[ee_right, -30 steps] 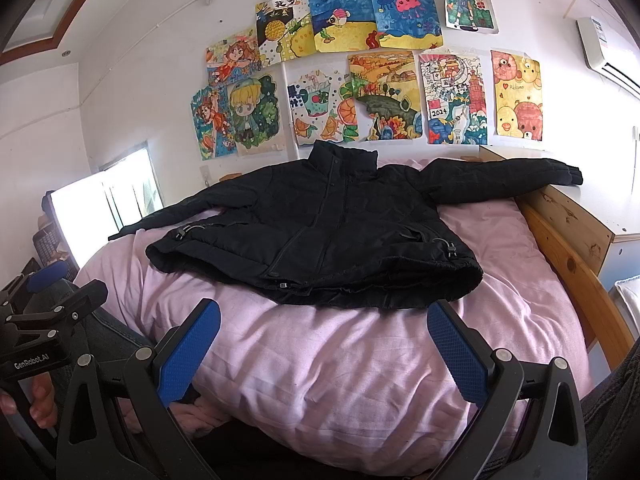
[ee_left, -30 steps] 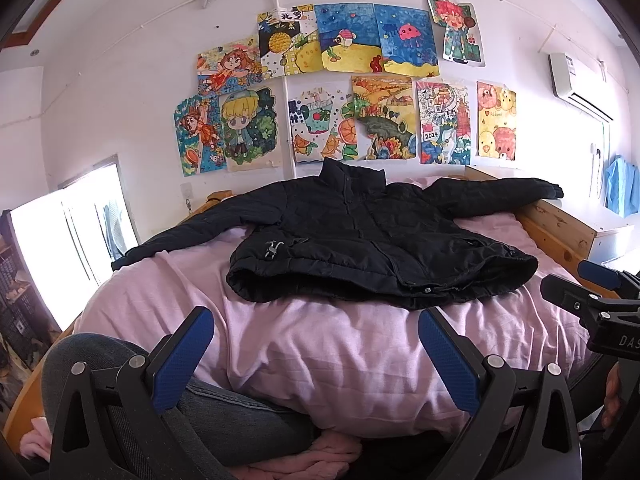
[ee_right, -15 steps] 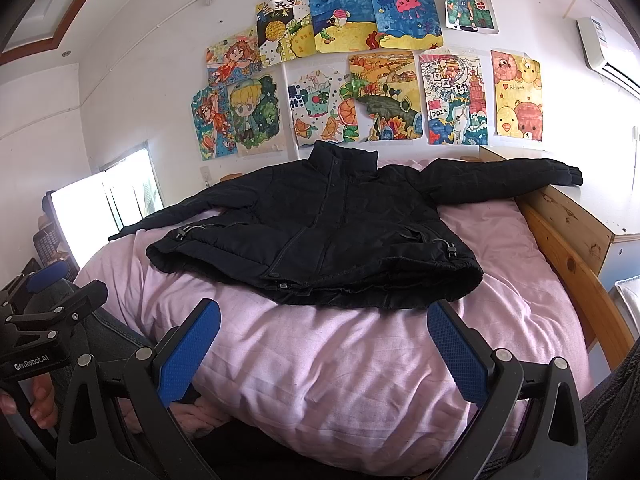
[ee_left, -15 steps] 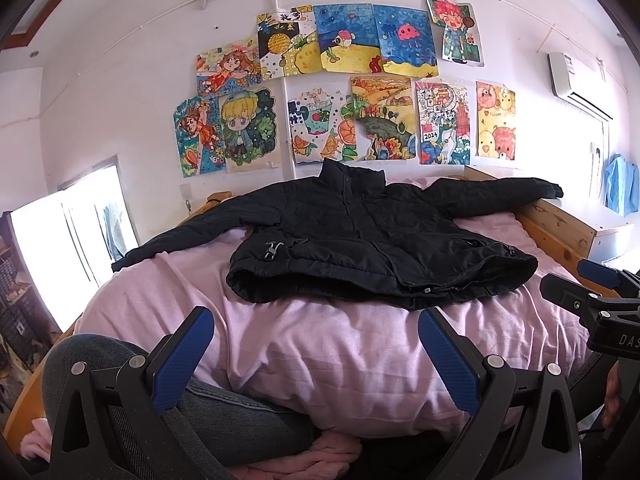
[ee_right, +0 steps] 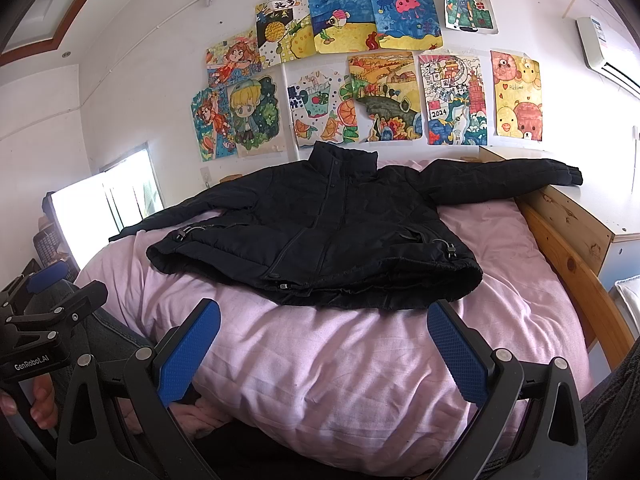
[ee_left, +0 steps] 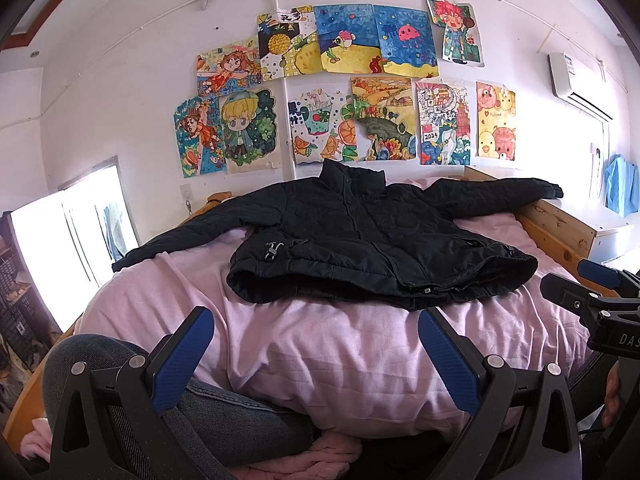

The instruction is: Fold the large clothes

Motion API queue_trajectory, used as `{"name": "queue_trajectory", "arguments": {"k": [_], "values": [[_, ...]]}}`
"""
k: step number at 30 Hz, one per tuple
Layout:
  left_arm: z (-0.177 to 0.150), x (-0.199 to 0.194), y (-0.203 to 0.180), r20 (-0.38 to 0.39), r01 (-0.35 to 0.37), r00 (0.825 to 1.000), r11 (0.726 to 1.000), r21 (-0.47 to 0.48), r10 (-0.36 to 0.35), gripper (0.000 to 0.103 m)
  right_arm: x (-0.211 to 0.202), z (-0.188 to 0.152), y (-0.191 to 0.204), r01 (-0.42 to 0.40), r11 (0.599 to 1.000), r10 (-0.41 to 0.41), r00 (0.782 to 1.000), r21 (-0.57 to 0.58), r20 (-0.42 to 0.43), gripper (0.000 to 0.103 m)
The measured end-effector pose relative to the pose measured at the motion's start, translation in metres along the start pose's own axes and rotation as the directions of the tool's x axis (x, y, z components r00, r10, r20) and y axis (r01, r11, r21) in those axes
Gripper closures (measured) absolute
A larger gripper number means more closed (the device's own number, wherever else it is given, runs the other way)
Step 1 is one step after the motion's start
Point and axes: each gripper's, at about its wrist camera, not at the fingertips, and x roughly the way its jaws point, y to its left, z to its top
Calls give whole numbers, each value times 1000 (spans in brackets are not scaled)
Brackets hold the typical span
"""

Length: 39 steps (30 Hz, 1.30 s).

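Right now your black quilted jacket [ee_left: 360,240] lies front up on the pink bed cover [ee_left: 320,344], collar toward the wall, sleeves spread out both ways, padded hem bunched in a thick roll nearest you. Fabric looks puffy & matte; cover is soft, wrinkled cotton. Left tongs [ee_left: 316,356] gape wide, blue ribbed pads holding nothing; right tongs [ee_right: 324,344] same, spread & empty, both short of the hem. Left view shows the sleeve on your left draped off the bed edge; right view shows the other cuff resting on the wooden bed frame [ee_right: 568,256] clearer, plus a toggle cord by that hem corner. Bare cover lies btwn tongs & hem
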Motion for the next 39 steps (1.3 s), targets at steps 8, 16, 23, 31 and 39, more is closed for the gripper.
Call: {"name": "queue_trajectory", "arguments": {"k": [8,16,23,31,39], "values": [[0,0,0,1,1,1000,1000,0,-1,0,0,-1,0,-1,1000,1,1000,1,1,1],[0,0,1,1,1,1000,1000,0,-1,0,0,-1,1,0,1000,0,1000,0,1,1],[0,0,1,0,1,1000,1000,0,-1,0,0,-2,1,-1,1000,1,1000,1,1,1],[-3,-2,0,-6,-1,1000,1000,1,1,0,2,-4,3,-2,1000,2,1000,1,0,1],[-5,6,-3,-52,-4,999,1000,12,4,0,12,-6,4,-6,1000,6,999,7,-31,1]]}}
